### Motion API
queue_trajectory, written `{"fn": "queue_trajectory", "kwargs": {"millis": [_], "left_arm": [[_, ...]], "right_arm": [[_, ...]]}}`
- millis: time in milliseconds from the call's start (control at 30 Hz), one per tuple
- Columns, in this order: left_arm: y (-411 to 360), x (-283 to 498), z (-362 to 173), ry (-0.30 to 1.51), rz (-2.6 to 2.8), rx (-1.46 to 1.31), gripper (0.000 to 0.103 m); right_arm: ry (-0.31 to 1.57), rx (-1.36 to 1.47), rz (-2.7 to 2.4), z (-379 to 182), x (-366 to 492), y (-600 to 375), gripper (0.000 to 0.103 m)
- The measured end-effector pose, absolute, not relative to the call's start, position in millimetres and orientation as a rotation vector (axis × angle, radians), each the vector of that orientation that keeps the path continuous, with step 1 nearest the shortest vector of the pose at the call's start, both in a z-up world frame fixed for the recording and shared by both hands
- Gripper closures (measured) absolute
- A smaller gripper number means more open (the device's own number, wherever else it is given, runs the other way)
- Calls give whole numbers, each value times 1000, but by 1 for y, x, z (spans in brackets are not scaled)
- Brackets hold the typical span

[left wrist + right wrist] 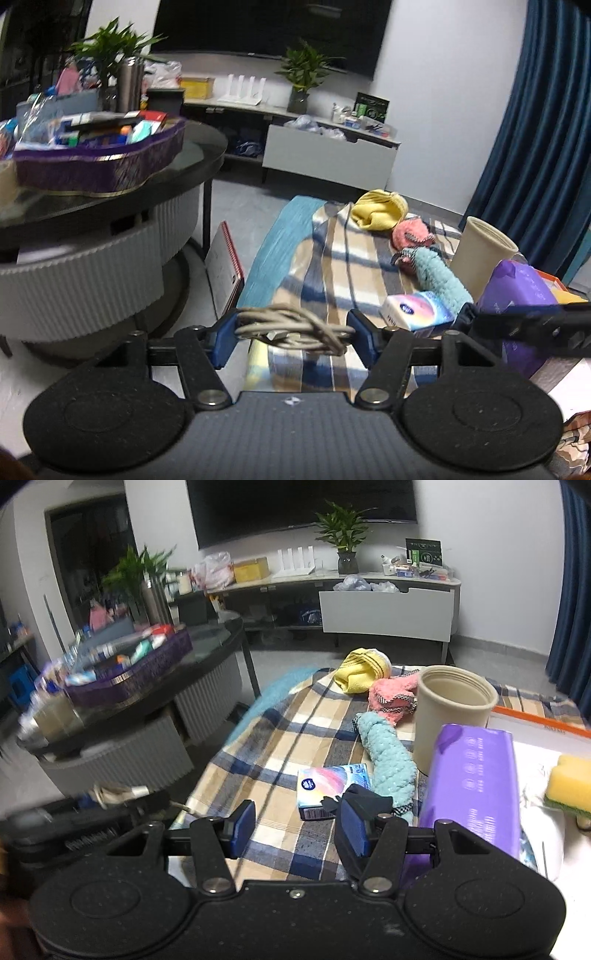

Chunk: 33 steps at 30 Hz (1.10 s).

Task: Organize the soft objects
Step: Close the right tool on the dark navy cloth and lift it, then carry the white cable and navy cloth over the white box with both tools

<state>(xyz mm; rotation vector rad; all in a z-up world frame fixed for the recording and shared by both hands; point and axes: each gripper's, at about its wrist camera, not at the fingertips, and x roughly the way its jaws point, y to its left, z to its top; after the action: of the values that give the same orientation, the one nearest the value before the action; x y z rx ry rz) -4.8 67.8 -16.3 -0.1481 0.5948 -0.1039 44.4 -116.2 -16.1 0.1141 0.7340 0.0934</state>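
The left gripper jaws clench one coiled cable; the right gripper jaws gape, empty. Three towels lie on the plaid cloth: yellow, pink, teal. Labels are unreadable.

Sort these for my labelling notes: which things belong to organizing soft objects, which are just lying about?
Job: yellow cloth, pink cloth, teal rolled towel, cable bundle in left gripper.
Lying about: beige cup, tissue pack, purple package, sponge.

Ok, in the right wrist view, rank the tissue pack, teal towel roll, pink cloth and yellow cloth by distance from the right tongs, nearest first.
1. Tissue pack, just ahead of the right tongs.
2. Teal towel roll, ahead right.
3. Pink cloth, beside the cup.
4. Yellow cloth, far edge.
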Motion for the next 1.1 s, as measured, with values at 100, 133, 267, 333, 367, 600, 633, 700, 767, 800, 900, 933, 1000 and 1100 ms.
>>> {"fn": "queue_trajectory", "kwargs": {"millis": [100,133,267,333,367,600,633,700,767,800,900,933,1000,1100], "left_arm": [[69,-5,-16,589,-126,-153,39],[69,-5,-18,590,-128,-148,39],[66,-3,-24,593,-142,-133,39],[67,-2,-23,596,-153,-136,39],[67,-2,-23,595,-157,-136,39],[68,0,-25,600,-157,-139,39],[68,0,-26,601,-156,-142,39],[68,1,-25,603,-155,-147,39],[67,1,-24,602,-151,-147,39],[67,1,-24,604,-149,-146,39],[65,4,-20,610,-145,-159,39],[63,5,-18,612,-142,-161,39],[58,8,-12,607,-140,-155,39],[45,15,4,585,-144,-126,39]], "right_arm": [[776,80,86,-23,52,-112,40],[780,56,79,-23,53,-112,40],[811,-48,8,-26,61,-111,40],[835,-62,-23,-31,69,-111,40],[847,-81,-46,-35,73,-110,39],[901,-306,-125,-66,92,-90,52],[900,-327,-121,-68,93,-87,59],[875,-387,-110,-71,92,-83,79],[846,-341,-85,-65,89,-88,81],[823,-322,-85,-61,86,-90,81],[741,-226,-40,-40,76,-99,81],[721,-183,-31,-33,74,-103,81],[686,-60,-6,-17,71,-117,81],[655,79,0,1,71,-134,81]]}}
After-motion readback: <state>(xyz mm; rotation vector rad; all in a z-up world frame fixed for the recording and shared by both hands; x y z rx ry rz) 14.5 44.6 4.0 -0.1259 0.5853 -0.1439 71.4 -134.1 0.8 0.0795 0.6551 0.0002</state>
